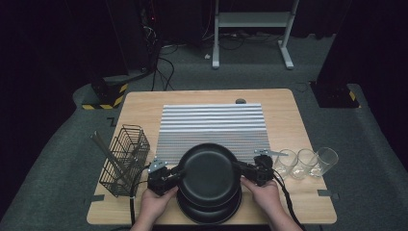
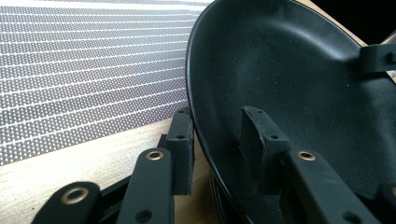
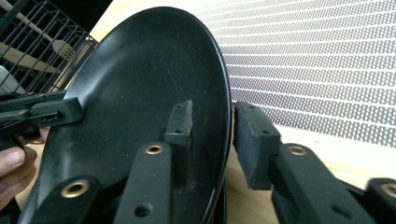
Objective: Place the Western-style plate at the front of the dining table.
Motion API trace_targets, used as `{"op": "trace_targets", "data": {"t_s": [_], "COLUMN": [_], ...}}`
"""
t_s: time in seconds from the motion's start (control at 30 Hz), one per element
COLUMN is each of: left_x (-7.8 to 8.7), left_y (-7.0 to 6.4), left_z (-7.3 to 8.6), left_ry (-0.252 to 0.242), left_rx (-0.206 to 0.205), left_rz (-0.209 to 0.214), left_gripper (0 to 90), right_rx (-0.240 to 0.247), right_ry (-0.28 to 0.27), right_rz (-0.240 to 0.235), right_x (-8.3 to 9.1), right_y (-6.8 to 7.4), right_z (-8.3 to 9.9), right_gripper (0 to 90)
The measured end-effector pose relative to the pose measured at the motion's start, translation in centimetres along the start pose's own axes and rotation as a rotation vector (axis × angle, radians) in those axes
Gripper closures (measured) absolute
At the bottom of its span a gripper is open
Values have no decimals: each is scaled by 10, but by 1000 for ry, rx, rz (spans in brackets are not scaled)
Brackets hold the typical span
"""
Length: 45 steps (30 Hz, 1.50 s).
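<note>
Both grippers pinch one black pan by its rim: the left gripper (image 1: 174, 179) on the pan's left edge, one jaw inside the bowl and one outside, the right gripper (image 1: 242, 171) likewise on the right edge. That top pan (image 1: 208, 174) sits at the near edge of the table (image 1: 139, 103), above a second black pan (image 1: 209, 211) stacked beneath it. Two pans, then. Left of them stands one black wire basket (image 1: 126, 159) with utensils in it. To the right lie three clear glasses (image 1: 307, 162) in a row. Farther back lies one striped grey mat (image 1: 214, 125).
</note>
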<state>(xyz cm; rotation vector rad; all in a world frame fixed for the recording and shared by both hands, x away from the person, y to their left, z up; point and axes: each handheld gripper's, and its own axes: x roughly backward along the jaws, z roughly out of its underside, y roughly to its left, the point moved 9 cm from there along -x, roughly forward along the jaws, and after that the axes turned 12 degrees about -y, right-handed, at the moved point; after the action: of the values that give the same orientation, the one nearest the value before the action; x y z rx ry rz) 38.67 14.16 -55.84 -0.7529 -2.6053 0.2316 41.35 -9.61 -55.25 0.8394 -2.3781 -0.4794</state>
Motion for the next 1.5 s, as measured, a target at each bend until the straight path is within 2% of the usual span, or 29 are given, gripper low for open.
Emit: {"op": "trace_targets", "data": {"t_s": [0.07, 0.2, 0.5, 0.73, 0.83, 0.97, 1.17, 1.37, 1.5], "left_x": [0, 0, 0, 0, 1, 4, 15, 18, 16], "left_y": [0, 0, 0, 0, -1, 1, -2, -8, -9], "left_z": [0, 0, 0, 0, 0, 3, 9, 14, 17], "left_ry": [0, 0, -2, -2, 2, 20, 35, 53, 64], "left_rx": [-1, 0, -1, 0, -7, 7, 27, 19, 41], "left_rz": [0, 0, 1, -5, -10, -12, 18, 29, 43], "left_gripper": [655, 655, 655, 655, 649, 584, 514, 476, 471], "right_rx": [4, 19, 45, 83, 80, 85, 91, 95, 96], "right_ry": [7, 22, 59, 43, 39, 35, 30, 23, 20], "right_rz": [8, 22, 31, 42, 46, 45, 45, 44, 41], "right_x": [3, 10, 10, 9, 9, 9, 9, 9, 9], "right_y": [2, 5, 6, 10, 10, 10, 11, 11, 11], "right_z": [1, 9, 26, 27, 28, 28, 29, 29, 29], "right_gripper": [621, 601, 628, 660, 660, 660, 660, 660, 660]}}
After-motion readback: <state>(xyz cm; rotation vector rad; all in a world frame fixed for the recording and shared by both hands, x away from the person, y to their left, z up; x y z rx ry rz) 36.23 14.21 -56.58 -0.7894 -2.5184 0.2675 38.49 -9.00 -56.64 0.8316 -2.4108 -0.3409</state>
